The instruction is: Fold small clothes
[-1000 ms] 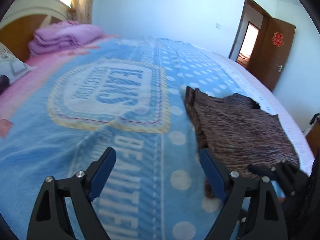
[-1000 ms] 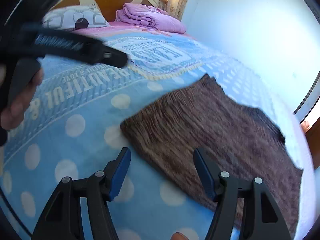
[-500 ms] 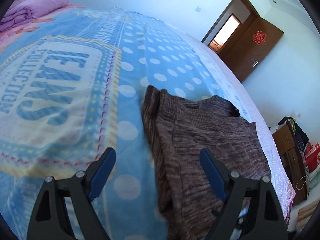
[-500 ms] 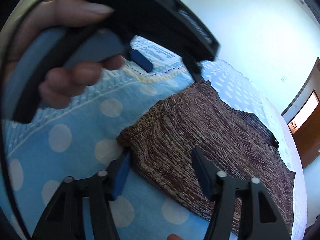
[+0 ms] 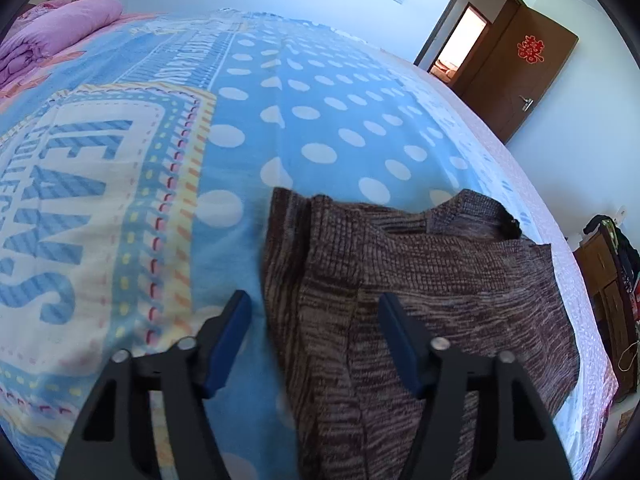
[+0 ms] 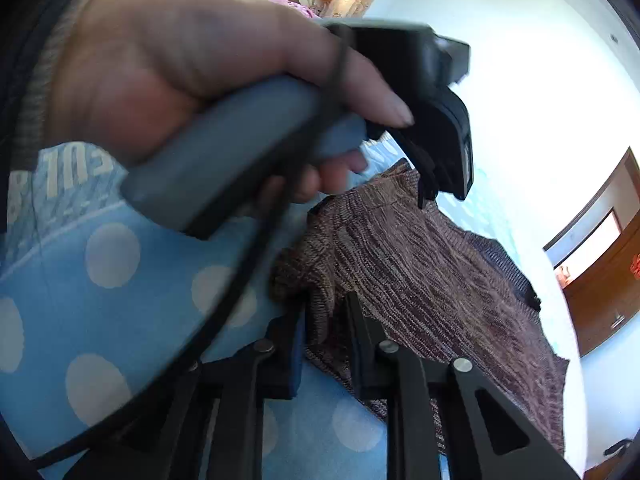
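A brown knitted garment (image 5: 440, 280) lies flat on the blue dotted blanket (image 5: 320, 120). My left gripper (image 5: 314, 320) hovers over the garment's left edge near its far corner. Its jaws are closing, the folded edge lies between them, and the pads do not press on it. In the right wrist view the same garment (image 6: 440, 272) stretches away to the right. My right gripper (image 6: 326, 328) is closing on its near corner, and the cloth bunches up between the pads. A person's hand (image 6: 180, 72) holding the left gripper's grey handle fills the upper left.
A folded purple quilt (image 5: 60, 28) lies at the bed's head on the far left. A brown door (image 5: 520, 80) stands open at the far right, and a wooden cabinet (image 5: 608, 280) stands beyond the bed's right edge. A black cable (image 6: 240, 280) hangs from the left handle.
The left gripper swung right over the garment's far-left edge and its jaws narrowed. The right gripper's jaws closed onto the near corner, bunching the cloth. The hand came closer to the right camera.
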A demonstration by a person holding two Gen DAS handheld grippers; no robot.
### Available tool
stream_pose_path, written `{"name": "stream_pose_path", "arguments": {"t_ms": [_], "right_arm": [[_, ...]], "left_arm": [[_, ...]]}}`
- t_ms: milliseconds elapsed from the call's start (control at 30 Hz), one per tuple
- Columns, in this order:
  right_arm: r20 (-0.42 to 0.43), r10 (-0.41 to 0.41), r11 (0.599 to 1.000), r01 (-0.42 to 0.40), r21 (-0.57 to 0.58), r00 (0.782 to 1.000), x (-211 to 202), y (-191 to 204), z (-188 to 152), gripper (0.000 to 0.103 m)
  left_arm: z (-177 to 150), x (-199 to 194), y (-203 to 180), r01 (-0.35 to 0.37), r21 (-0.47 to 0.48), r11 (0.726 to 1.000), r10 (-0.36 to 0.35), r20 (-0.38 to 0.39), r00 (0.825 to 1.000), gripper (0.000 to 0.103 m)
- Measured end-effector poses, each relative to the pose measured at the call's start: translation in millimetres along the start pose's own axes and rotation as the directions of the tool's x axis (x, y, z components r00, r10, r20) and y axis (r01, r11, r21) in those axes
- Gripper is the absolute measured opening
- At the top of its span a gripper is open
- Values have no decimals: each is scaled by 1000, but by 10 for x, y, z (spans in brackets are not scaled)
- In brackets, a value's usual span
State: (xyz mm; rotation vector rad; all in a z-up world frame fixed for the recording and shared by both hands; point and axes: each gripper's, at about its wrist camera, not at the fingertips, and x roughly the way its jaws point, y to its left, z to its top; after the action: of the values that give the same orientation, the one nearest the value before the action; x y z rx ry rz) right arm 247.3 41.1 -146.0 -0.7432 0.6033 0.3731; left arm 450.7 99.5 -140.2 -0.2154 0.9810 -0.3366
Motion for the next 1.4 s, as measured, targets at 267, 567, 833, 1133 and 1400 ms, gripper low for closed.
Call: {"name": "stream_pose_path", "arguments": {"t_ms": [267,567,833,1133,1400], "right_arm": [[20,64,995,-65,73,998,-87,-205,-20,9],[65,87,982,-97,164,994,-340,-490,-173,8],[84,125,938,-145,313,989,-455,-972,-411,8],[101,94,900,-128,416,990,-576,-1381,-701,7],[124,74,831,-130,541,989,-860,-1641,-1005,7]], "left_arm": [[45,-47,-50,-8,-1,1000,8,-26,1000,9],[105,-318,-179,6,-29,1000,-6,-18,1000,8],[208,-578,-532,45,-25,999,-44,27,999,8],[299,-681,-1114,75,33,997,-77,49,996,8],[333,-655,-1631,120,80,990,-124,45,991,8]]}}
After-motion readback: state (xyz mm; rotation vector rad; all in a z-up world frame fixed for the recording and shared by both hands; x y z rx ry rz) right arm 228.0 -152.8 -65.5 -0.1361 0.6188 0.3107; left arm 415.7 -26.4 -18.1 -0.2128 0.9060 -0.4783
